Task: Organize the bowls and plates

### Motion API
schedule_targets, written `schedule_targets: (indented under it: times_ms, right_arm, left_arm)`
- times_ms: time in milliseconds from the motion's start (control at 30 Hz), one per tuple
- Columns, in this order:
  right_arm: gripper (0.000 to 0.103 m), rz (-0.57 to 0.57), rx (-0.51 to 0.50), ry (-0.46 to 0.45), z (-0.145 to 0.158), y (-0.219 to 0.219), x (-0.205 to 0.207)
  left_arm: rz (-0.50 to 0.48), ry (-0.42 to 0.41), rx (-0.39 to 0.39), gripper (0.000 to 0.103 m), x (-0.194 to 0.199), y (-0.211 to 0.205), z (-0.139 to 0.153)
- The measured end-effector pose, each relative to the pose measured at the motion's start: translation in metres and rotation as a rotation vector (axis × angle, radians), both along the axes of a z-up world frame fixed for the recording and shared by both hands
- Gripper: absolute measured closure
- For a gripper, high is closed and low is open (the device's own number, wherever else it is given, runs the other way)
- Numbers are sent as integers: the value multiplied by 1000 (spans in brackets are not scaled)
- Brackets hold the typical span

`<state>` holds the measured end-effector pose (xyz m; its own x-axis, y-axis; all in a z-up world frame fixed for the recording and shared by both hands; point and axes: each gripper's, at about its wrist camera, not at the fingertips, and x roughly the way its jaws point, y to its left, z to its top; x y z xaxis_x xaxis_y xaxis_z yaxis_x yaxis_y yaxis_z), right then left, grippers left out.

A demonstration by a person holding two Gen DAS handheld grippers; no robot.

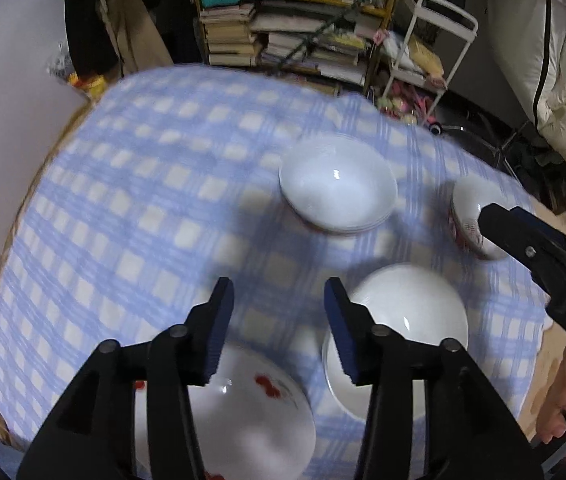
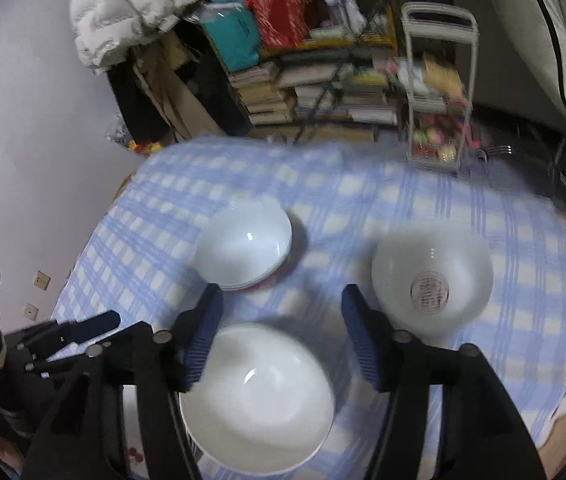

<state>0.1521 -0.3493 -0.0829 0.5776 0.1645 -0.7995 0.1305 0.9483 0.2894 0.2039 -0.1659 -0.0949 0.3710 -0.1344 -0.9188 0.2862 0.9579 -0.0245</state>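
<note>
In the left wrist view my left gripper (image 1: 279,312) hangs open over the checked cloth, nothing between its blue pads. Beneath it lies a white plate with red flowers (image 1: 255,412). To its right a white bowl (image 1: 411,316) sits on another dish. A stack of white bowls (image 1: 339,184) stands further back. A red-patterned bowl (image 1: 469,208) at the right is partly hidden by my right gripper's finger (image 1: 499,224). In the right wrist view my right gripper (image 2: 283,320) is open and empty above the white bowl (image 2: 259,396). The stack (image 2: 243,252) and the bowl with a red seal (image 2: 431,280) lie beyond it.
A blue-and-white checked cloth (image 1: 143,208) covers the table. Behind it stand a crowded bookshelf (image 1: 283,32) and a white wire cart (image 1: 427,52). A pale wall (image 2: 35,160) is on the left. A person's hand (image 1: 563,408) shows at the lower right.
</note>
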Motion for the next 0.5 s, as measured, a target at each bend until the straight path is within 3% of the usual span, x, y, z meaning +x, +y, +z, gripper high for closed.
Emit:
schedule_targets:
  times_ms: [67, 100, 167, 333, 500]
  right_arm:
    - [30, 17, -15, -26, 8, 1, 6]
    - [26, 20, -20, -34, 10, 1, 11]
    - [14, 12, -25, -29, 11, 0, 23]
    - [11, 9, -15, -18, 4, -3, 47]
    - [10, -3, 1, -13, -10, -8, 66]
  left_arm:
    - [13, -12, 2, 48, 12, 0, 5]
    - [24, -17, 7, 36, 17, 0, 6]
    - [41, -41, 13, 26, 28, -2, 8]
    - [30, -118, 29, 22, 47, -9, 10]
    - [-24, -56, 17, 22, 68, -17, -9]
